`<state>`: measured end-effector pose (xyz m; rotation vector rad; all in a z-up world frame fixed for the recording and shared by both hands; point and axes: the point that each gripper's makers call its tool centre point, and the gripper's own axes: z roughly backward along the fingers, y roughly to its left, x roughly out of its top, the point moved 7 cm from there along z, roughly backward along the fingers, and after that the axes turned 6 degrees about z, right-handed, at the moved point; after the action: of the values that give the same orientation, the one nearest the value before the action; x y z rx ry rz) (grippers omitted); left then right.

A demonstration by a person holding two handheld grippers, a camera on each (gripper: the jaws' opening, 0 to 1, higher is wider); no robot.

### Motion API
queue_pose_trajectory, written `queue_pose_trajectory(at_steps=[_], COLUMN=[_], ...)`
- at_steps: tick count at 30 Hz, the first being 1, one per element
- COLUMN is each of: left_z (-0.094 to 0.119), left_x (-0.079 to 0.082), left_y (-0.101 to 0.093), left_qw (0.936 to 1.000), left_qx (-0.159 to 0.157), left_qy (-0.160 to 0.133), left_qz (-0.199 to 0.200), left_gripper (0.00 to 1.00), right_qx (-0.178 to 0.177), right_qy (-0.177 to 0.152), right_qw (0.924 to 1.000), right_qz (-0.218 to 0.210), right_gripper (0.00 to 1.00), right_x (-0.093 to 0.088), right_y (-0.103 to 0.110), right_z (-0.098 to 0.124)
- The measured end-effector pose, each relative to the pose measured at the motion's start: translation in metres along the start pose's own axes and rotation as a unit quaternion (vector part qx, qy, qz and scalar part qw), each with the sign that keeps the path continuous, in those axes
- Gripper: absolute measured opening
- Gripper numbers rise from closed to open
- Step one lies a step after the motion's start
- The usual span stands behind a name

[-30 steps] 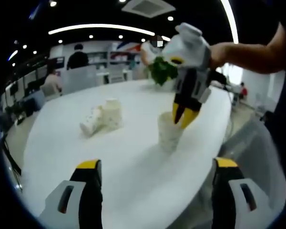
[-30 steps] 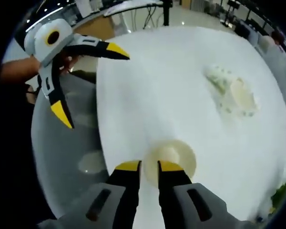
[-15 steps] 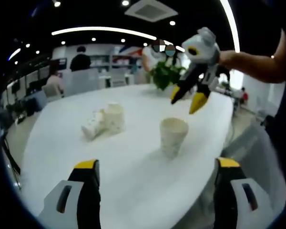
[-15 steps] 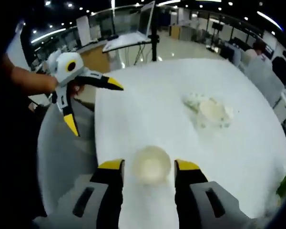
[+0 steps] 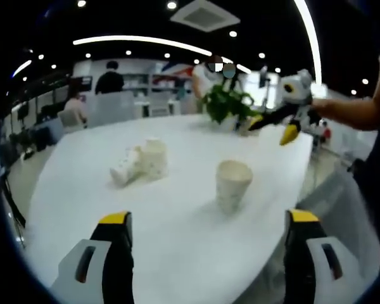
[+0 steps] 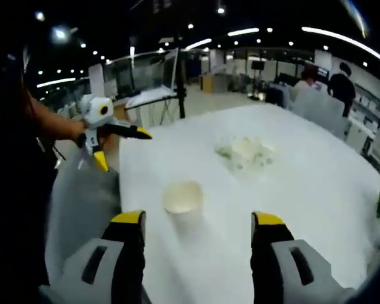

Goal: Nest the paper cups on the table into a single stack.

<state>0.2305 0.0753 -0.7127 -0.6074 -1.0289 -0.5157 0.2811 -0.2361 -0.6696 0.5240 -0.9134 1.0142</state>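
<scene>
Although I can read no writing or brand on the cups, I log their positions: one upright paper cup (image 5: 232, 183) stands alone on the white table (image 5: 177, 253); two more cups (image 5: 142, 161) lie together farther off. My left gripper (image 5: 206, 221) has its fingers (image 5: 117, 253) spread wide, holding nothing. My right gripper (image 6: 196, 221) likewise stands apart, empty, short of the upright cup.

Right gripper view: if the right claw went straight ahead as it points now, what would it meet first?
Probably the upright paper cup, just ahead between the open right claw tips, slightly toward the left one. Beyond it lie the other cups on the white table. Depth is hard to judge.
</scene>
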Motion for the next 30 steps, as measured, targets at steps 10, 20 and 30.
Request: queue_pose_trajectory(at_steps=[10,20,30], left_z=[0.005,0.004,0.008], left_x=[0.007,0.004,0.006], left_y=[0.005,0.007,0.013], left_qw=[0.9994,0.9995,0.999], left_qx=[0.013,0.026,0.035], left_qy=[-0.032,-0.016,-0.028], left_qz=[0.008,-0.003,-0.005], left_gripper=[0.98,0.98,0.98], right_qx=[-0.067,-0.133,-0.129], right_qy=[-0.077,-0.084,-0.09], right_qw=[0.9947,0.9873,0.9872], right_qz=[-0.011,-0.025,-0.029], right_gripper=[0.77,1.0,1.0], right_x=[-0.02,-0.051,-0.051], right_y=[-0.006,-0.008,-0.001], right_z=[0.032,0.033,0.025])
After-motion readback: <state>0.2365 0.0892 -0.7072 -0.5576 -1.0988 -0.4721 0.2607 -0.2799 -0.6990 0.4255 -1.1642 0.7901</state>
